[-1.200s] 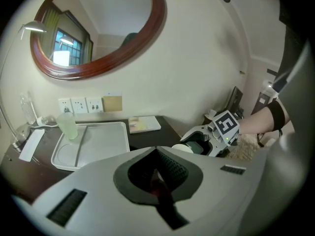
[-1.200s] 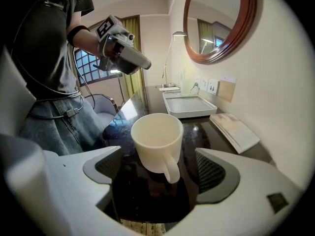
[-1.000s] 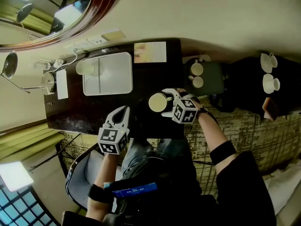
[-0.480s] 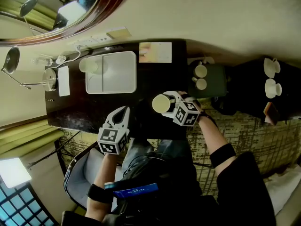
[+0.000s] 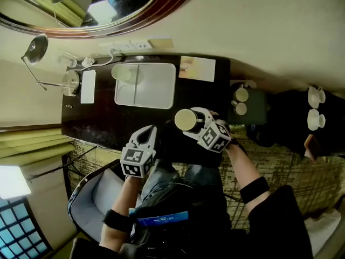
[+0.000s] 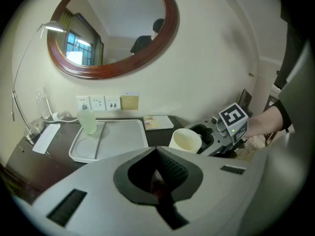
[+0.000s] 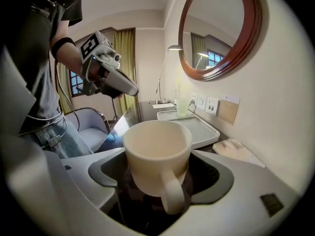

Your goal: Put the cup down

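The right gripper (image 7: 160, 178) is clamped on a cream cup (image 7: 156, 154); its jaws have just been closing and now press on the cup's lower sides, one at each flank. The cup stands upright between them, its mouth open to the top and its handle turned back toward the gripper's camera. In the head view the cup hangs over the near edge of the dark desk (image 5: 102, 125), in front of the white tray (image 5: 145, 85) and well apart from it; whether its base touches the desk cannot be made out. The left gripper (image 6: 157, 181) has its jaws together with nothing between them, and it hovers beside the desk's near edge, to the left of the cup and apart from it. On the white tray a pale green glass (image 5: 124, 73) stands upright in the far left corner. Right of the tray a booklet (image 5: 197, 69) lies flat by the wall. Further right, a dark tray (image 5: 253, 104) carries two small cups. Wall sockets (image 5: 129, 46) sit just above the desk, and above them hangs a round mirror (image 5: 108, 4) in a brown frame
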The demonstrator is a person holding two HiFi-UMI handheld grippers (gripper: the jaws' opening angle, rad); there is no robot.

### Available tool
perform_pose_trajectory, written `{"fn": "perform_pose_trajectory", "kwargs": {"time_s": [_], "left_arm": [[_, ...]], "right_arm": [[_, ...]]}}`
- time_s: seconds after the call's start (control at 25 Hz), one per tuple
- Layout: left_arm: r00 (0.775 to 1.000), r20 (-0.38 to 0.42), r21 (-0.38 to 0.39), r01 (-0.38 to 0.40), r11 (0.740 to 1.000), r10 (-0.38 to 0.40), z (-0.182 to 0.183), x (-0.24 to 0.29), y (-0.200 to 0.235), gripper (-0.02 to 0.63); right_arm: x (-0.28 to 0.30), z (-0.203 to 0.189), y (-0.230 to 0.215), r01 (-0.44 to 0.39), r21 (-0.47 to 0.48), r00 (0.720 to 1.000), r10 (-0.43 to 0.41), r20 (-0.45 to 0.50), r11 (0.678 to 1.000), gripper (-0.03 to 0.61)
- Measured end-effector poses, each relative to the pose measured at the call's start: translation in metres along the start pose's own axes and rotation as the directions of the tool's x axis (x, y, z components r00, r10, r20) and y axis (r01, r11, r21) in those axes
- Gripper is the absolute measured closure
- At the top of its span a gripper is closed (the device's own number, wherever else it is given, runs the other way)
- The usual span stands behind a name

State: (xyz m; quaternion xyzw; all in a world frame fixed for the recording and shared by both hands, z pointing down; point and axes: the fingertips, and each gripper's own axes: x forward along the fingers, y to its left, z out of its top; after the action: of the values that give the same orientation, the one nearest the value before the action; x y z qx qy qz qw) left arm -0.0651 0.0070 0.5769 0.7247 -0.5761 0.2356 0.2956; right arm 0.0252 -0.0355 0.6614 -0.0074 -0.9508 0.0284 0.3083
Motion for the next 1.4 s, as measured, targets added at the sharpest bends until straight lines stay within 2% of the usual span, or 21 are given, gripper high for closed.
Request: {"fn": "perform_pose_trajectory", "kwargs": {"time_s": [0.36, 0.68, 1.0, 1.4], "left_arm": [[0.997, 0.037, -0.055, -0.065, 0.996, 0.067, -0.007, -0.044, 0.070, 0.614], [0.996, 0.055, -0.071, -0.059, 0.996, 0.063, -0.012, -0.056, 0.144, 0.614], [0.997, 0.071, -0.035, -0.028, 0.999, 0.031, -0.001, -0.039, 0.212, 0.614], [0.997, 0.078, -0.036, 0.001, 0.999, 0.001, 0.001, -0.029, 0.250, 0.614]], "right_arm": [[0.053, 0.111, -0.002, 0.065, 0.046, 0.998, -0.066, 0.017, 0.997, 0.173], [0.143, 0.175, -0.016, 0.148, 0.109, 0.989, -0.148, -0.008, 0.983, 0.173], [0.227, 0.208, -0.044, 0.230, 0.127, 0.973, -0.231, -0.005, 0.965, 0.172], [0.289, 0.209, -0.056, 0.274, 0.136, 0.962, -0.268, -0.060, 0.952, 0.170]]}}
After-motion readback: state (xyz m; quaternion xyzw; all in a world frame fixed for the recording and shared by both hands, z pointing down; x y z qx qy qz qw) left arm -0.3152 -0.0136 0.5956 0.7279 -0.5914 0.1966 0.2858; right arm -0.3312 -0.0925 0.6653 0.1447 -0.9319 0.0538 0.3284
